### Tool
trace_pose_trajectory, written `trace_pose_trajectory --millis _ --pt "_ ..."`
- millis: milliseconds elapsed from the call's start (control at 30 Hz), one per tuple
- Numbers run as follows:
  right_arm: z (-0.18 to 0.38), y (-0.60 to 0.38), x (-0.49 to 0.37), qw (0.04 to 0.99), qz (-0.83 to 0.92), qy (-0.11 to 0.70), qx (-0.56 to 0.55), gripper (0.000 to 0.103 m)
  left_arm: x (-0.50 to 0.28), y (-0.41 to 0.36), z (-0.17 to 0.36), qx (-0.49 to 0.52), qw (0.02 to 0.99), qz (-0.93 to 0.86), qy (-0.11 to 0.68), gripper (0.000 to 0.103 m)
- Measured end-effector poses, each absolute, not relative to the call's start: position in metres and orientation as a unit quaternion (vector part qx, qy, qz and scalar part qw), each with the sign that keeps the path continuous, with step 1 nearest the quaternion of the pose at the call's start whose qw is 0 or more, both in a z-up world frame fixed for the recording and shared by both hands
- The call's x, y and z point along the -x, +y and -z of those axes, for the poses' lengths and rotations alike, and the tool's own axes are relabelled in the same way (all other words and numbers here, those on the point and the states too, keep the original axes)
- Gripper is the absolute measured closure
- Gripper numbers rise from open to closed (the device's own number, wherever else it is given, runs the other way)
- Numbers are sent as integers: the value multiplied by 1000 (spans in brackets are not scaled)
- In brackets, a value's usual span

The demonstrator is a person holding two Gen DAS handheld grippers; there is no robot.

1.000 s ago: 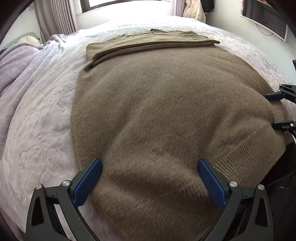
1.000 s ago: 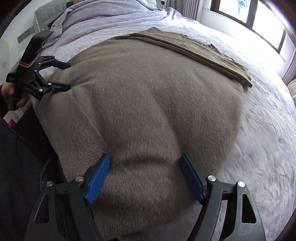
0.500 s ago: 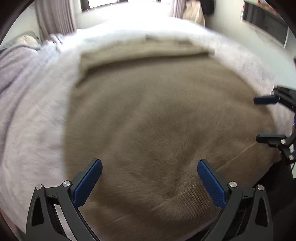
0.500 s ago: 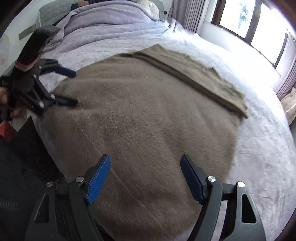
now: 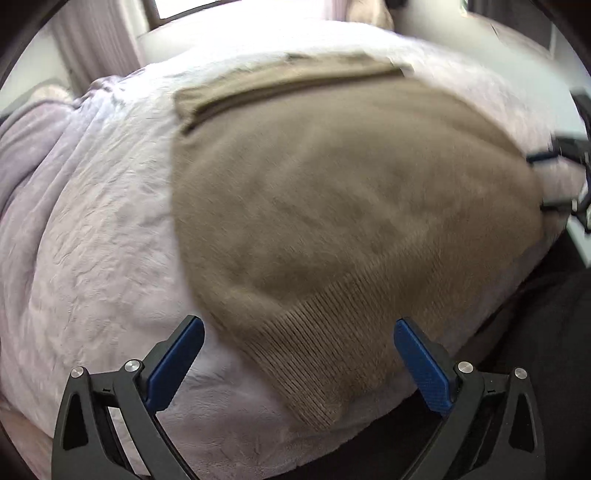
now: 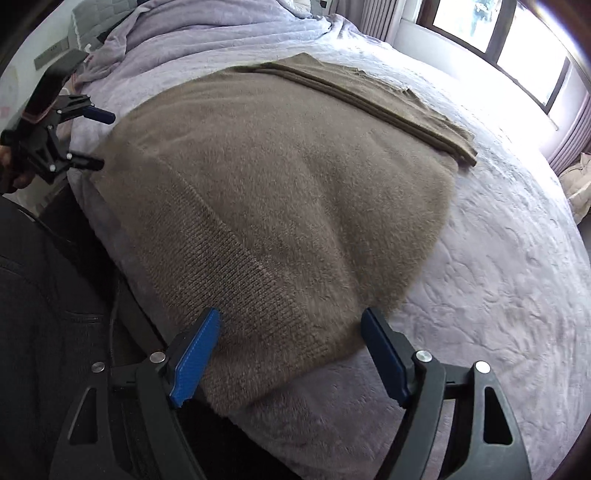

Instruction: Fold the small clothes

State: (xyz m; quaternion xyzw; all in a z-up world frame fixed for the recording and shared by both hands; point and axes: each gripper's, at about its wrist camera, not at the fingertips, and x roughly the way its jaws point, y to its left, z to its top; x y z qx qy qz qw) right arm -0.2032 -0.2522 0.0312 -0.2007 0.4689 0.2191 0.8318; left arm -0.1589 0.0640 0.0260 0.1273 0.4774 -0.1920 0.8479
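Note:
A brown fuzzy sweater (image 5: pixel 332 192) lies flat on the bed, its sleeves folded across the far end and its ribbed hem (image 5: pixel 351 332) at the near edge. It also shows in the right wrist view (image 6: pixel 288 184). My left gripper (image 5: pixel 299 365) is open and empty, just above the hem's left corner. My right gripper (image 6: pixel 291 354) is open and empty, above the hem's right corner (image 6: pixel 266 295). Each gripper shows in the other's view, the left one (image 6: pixel 88 136) at the sweater's far corner and the right one (image 5: pixel 546 181) blurred at the right edge.
The bed has a pale lilac quilted cover (image 6: pixel 498 258). A rumpled lilac blanket (image 5: pixel 33 155) lies along the left side. The person's dark trousers (image 6: pixel 44 295) stand against the near bed edge. Windows and curtains (image 6: pixel 517 33) are beyond the bed.
Both grippers have pulled back toward the near bed edge, from over the sweater's body to its ribbed hem corners. Both stayed open. The sweater has not moved.

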Motion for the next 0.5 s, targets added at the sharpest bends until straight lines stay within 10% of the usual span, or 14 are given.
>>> trace_pose_trajectory --millis 500 --pt "-22 -260 212 832 -214 477 184 22 157 42 -4 -175 833 179 493 0"
